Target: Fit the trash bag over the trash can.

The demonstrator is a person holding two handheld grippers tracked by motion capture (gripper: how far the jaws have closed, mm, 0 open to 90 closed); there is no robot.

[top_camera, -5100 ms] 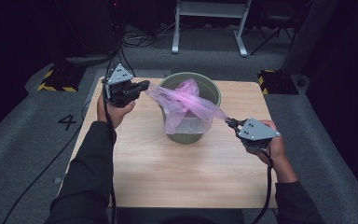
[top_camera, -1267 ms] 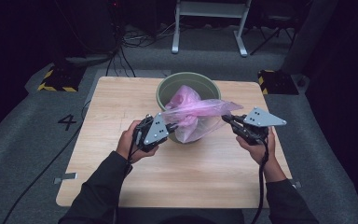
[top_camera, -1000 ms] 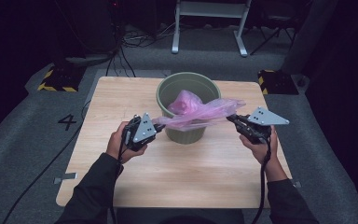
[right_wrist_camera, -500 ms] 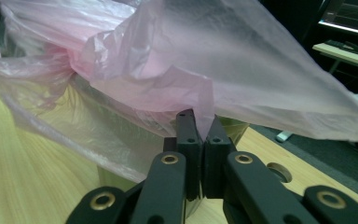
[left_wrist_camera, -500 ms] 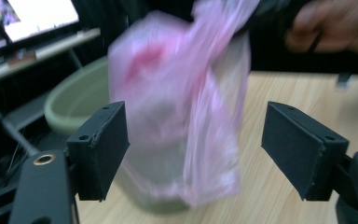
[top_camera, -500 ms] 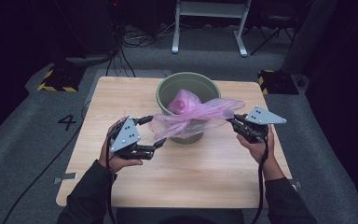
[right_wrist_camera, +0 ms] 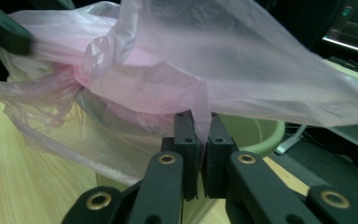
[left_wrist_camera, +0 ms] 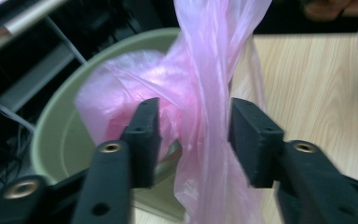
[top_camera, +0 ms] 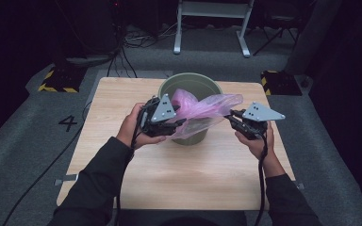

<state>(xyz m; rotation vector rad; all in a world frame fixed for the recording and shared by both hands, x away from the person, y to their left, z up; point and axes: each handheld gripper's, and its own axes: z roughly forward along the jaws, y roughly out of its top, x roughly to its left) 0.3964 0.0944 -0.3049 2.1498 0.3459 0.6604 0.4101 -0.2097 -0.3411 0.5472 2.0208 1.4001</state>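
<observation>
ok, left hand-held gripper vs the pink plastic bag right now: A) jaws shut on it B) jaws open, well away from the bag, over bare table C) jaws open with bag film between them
C: in the left gripper view the left hand-held gripper has its jaws spread apart, with a twisted strand of the translucent pink plastic bag hanging between them, unclamped.

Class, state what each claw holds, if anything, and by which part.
The right claw pinches an edge of the pink plastic bag. The left claw is open around a twisted strand of it, gripping nothing.

translucent pink bag [top_camera: 202, 110], pale green bucket [top_camera: 192, 87] (light wood table [top_camera: 179, 174]), black jaws.
</observation>
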